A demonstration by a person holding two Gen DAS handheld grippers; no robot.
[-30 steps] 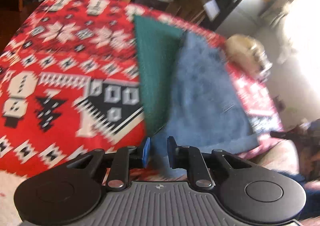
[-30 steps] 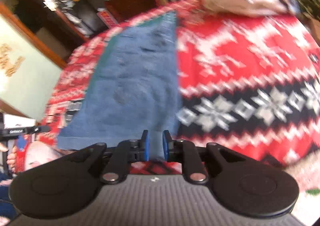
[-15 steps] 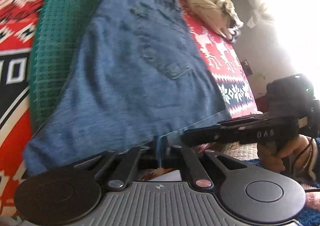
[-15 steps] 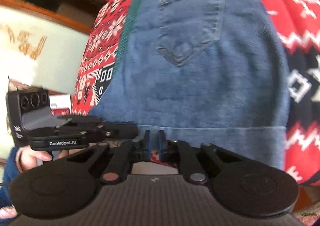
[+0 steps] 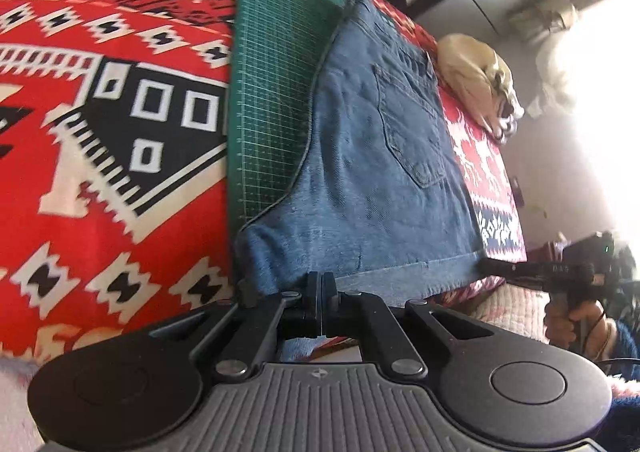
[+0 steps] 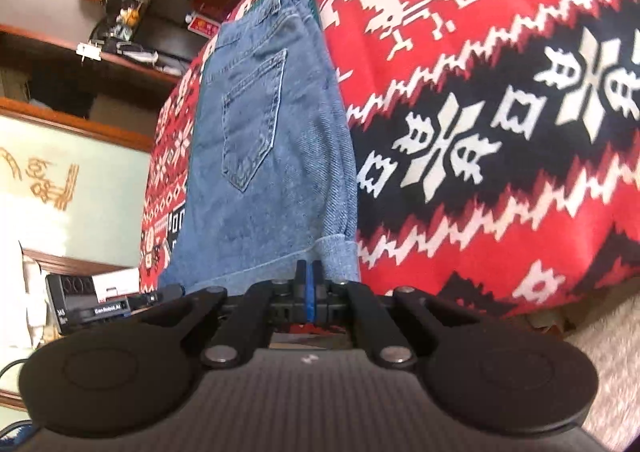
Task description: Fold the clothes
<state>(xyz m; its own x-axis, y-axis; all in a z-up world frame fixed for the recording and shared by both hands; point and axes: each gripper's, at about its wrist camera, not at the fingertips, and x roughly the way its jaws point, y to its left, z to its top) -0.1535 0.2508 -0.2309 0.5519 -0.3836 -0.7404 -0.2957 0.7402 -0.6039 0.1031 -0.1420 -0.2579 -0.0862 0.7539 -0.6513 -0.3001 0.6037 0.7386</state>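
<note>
While my left gripper (image 5: pixel 321 284) sits at the near hem of the folded blue denim shorts (image 5: pixel 372 172), its two fingers are pressed together with no gap visible; the hem edge lies right at the tips, but I cannot tell whether cloth is pinched between them. My right gripper (image 6: pixel 307 282) sits at the same hem, near its cuffed right corner, fingers likewise closed together, and again a hold on the fabric cannot be confirmed.

The shorts lie flat, back pocket facing up, partly on a green gridded cutting mat (image 5: pixel 276 84) that shows along their left side. Mat and shorts rest on a red, white and black patterned knit blanket (image 5: pixel 100 140) covering the surface. The near hem reaches the blanket's front edge. A beige bundle of cloth (image 5: pixel 476 80) lies on the blanket beyond the shorts' far right corner. My right hand (image 5: pixel 568 328) shows in the left view, wrapped around its gripper's handle.
</note>
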